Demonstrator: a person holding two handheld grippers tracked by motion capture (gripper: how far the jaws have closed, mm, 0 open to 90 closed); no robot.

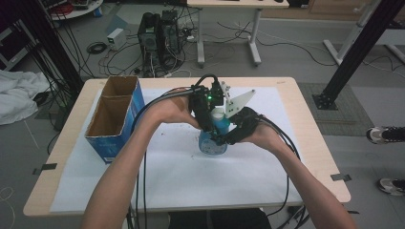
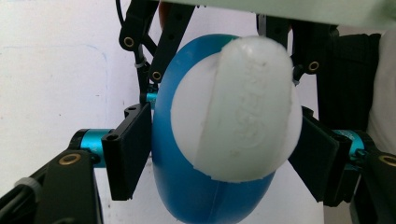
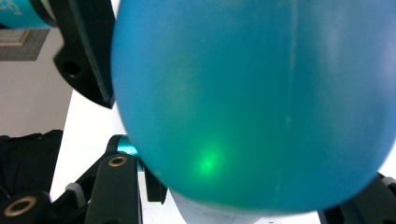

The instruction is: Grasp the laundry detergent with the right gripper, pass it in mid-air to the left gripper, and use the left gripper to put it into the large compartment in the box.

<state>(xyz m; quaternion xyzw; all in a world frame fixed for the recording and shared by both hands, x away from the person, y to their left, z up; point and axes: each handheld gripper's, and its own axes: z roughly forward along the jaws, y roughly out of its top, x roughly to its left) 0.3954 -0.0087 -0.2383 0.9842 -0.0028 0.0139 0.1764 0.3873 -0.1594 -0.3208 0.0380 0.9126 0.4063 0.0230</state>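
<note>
From the high view, a blue bottle (image 1: 213,139) stands near the middle of the table (image 1: 286,95), right of the open cardboard box (image 1: 116,114). The left gripper (image 1: 206,107) comes down on its top; the right gripper (image 1: 239,128) meets its body from the side away from the box. Nothing crowds the bottle except the grippers themselves and their trailing cables.

In the left gripper view, the jaws are clamped on the bottle's white cap (image 2: 238,109), one pad at each side. The cap looks like rigid, smooth plastic, probably slippery.

In the right gripper view, the bottle's rounded body (image 3: 252,93) sits very close; whether these jaws pinch it cannot be told. The curved wall seems likely to slide; the cap offers a surer hold.
</note>
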